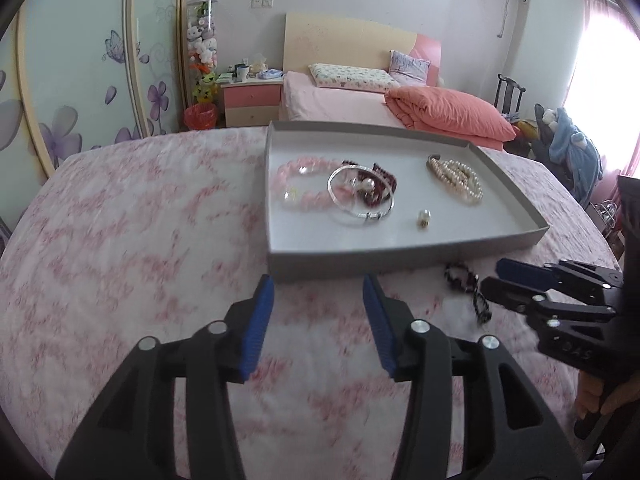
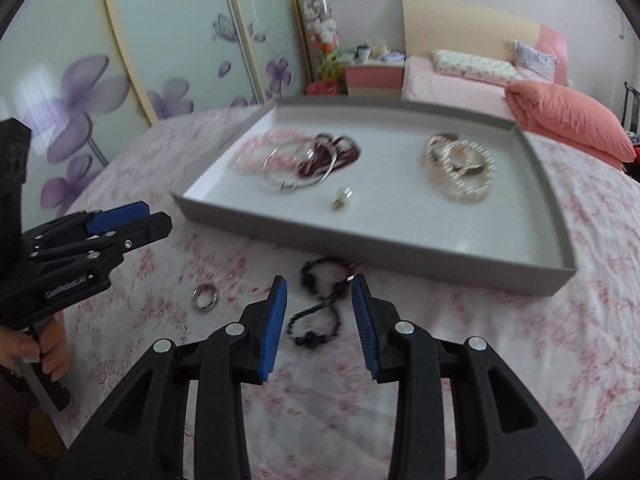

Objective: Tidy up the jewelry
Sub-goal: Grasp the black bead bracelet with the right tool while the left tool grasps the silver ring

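Right wrist view puts the dark beaded bracelet on the pink floral cloth of the desk, just outside the near wall of the grey tray, and straight ahead of your right hand-held gripper. Its strand runs lengthwise away from you toward the tray, roughly in line with the gap between the jaws. Those jaws stand partly open and grip nothing; the bracelet lies between and just beyond the blue pads, untouched. A small silver ring sits on the cloth to its left, nearer your left hand-held gripper, whose jaws are also apart and empty. Your right hand is plainly the closer one for the bracelet.
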The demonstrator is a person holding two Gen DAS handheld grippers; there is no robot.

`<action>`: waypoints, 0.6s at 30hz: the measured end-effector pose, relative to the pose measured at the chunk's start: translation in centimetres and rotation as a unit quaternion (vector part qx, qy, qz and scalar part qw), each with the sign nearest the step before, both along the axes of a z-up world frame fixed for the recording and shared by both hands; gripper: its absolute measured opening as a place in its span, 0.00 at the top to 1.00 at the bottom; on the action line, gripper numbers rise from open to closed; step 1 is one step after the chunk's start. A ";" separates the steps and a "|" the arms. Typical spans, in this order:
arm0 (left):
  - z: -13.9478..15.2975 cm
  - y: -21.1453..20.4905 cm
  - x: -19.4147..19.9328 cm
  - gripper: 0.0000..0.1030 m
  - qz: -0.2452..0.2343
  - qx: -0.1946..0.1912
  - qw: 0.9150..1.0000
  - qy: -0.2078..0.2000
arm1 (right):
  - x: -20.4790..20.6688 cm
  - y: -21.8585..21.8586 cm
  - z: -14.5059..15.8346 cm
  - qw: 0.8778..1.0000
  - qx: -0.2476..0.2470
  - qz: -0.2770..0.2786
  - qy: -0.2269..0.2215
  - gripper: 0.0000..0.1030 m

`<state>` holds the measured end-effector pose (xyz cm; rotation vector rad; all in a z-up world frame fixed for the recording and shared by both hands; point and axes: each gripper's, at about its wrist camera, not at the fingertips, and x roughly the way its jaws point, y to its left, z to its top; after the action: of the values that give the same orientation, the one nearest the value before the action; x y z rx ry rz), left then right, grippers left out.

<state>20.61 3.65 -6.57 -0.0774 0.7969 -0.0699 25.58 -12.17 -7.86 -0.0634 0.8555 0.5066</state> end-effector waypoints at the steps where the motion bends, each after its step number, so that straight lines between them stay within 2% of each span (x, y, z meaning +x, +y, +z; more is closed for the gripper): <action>1: -0.1 0.1 -0.2 0.52 0.001 0.000 1.000 0.001 | 0.1 0.4 -0.3 1.000 -0.008 -0.002 0.004 0.65; 4: -0.4 0.0 -0.7 0.50 0.002 0.002 1.000 0.004 | 0.4 1.2 -1.1 0.999 -0.035 -0.013 0.009 0.59; 7: -0.5 -0.2 -0.9 0.47 -0.002 0.003 1.000 0.008 | 0.2 1.4 -1.6 0.998 -0.058 -0.020 0.001 0.59; 8: -0.6 -0.4 -1.0 0.47 -0.005 0.004 1.000 0.008 | 0.0 1.3 -1.6 0.998 -0.063 -0.019 -0.004 0.63; 9: -0.7 -0.6 -1.1 0.45 -0.008 0.006 1.000 0.009 | -0.2 1.1 -1.7 0.997 -0.068 -0.019 -0.009 0.76; 10: -0.8 -1.0 -1.2 0.44 -0.014 0.009 1.000 0.009 | -0.3 1.0 -1.7 0.998 -0.067 -0.018 -0.009 0.84; 12: -0.9 -1.6 -1.2 0.43 -0.023 0.012 1.000 0.011 | -0.3 0.3 -1.7 0.997 -0.067 -0.024 -0.008 0.91; 18: -1.6 -4.2 -1.6 0.37 -0.058 0.036 0.998 0.013 | -0.3 -2.6 -1.7 0.992 -0.092 -0.083 -0.019 0.93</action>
<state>19.06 -0.51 -8.15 0.0357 0.8297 -0.1509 25.24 -14.73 -9.58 -0.1678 0.8608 0.2691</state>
